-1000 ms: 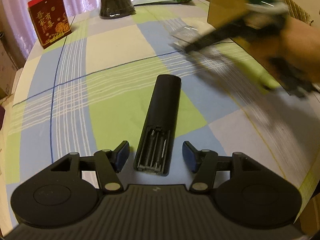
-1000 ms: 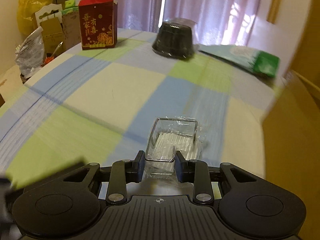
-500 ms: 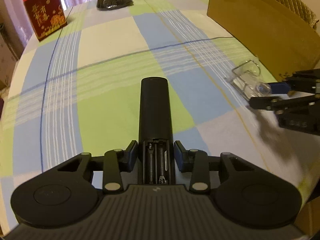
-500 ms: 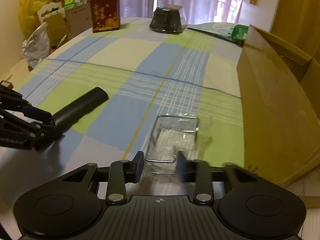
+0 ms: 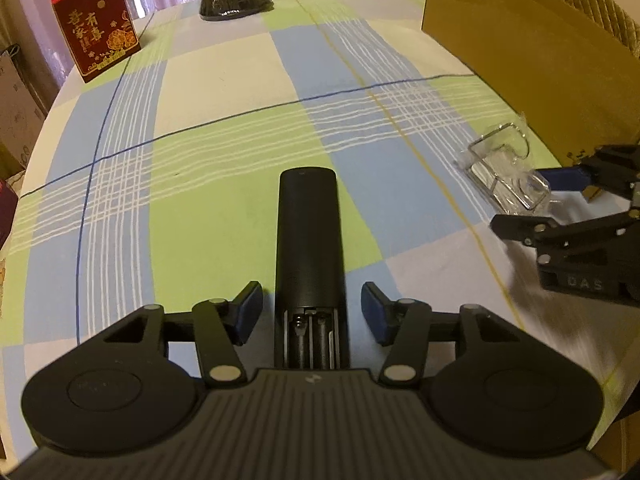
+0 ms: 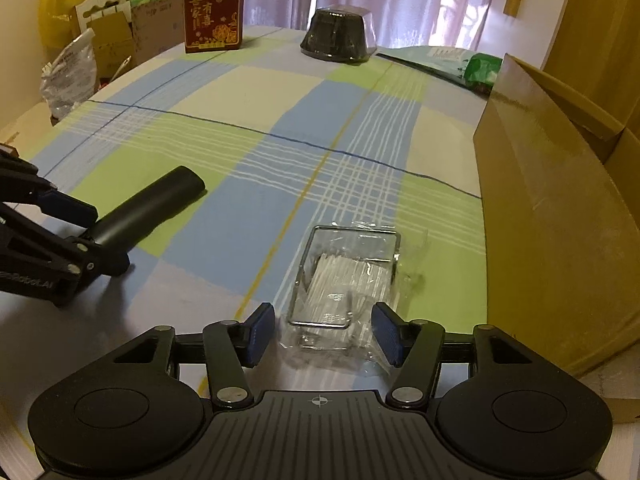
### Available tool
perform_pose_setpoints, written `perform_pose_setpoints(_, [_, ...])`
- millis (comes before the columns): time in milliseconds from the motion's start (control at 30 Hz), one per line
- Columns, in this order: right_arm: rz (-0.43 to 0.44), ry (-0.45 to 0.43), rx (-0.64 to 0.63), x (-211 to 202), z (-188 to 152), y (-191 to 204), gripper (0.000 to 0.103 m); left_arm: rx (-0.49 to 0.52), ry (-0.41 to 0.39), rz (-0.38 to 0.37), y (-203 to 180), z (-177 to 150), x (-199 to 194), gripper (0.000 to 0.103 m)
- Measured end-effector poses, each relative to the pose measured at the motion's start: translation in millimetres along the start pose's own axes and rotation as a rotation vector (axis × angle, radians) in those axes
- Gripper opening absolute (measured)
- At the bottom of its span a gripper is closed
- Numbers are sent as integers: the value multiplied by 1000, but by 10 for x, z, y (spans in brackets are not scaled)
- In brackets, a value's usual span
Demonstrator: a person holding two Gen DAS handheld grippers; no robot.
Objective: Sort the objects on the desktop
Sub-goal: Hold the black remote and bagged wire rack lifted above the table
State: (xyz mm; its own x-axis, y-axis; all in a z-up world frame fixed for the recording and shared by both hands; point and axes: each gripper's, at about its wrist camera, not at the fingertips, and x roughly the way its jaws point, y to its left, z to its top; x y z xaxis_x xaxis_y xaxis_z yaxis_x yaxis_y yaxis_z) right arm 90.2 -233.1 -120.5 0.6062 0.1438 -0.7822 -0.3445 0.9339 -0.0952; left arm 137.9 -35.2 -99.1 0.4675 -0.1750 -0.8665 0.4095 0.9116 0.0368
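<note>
Left jaws apart astride remote (image 5: pixel 309 236), right jaws astride clear packet (image 6: pixel 347 280)

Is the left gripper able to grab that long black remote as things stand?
Probably yes: the left gripper is open, its fingers either side of the long black remote's near end, nothing between them.

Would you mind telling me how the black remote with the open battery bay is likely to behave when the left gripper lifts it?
The remote looks rigid, so it probably won't flex. Its smooth sides may slip between the left gripper pads. Held at the open end, the long body may droop, and the exposed batteries might shift.
</note>
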Motion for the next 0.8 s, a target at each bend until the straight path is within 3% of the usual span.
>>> perform_pose_setpoints(100, [-3, 7, 7, -13, -17, -25, 52, -9, 1, -8, -7, -22, -8, 47])
perform_pose_setpoints(800, [-18, -2, 3, -24, -12, -8, 53, -33, 17, -2, 5, -15, -9, 51])
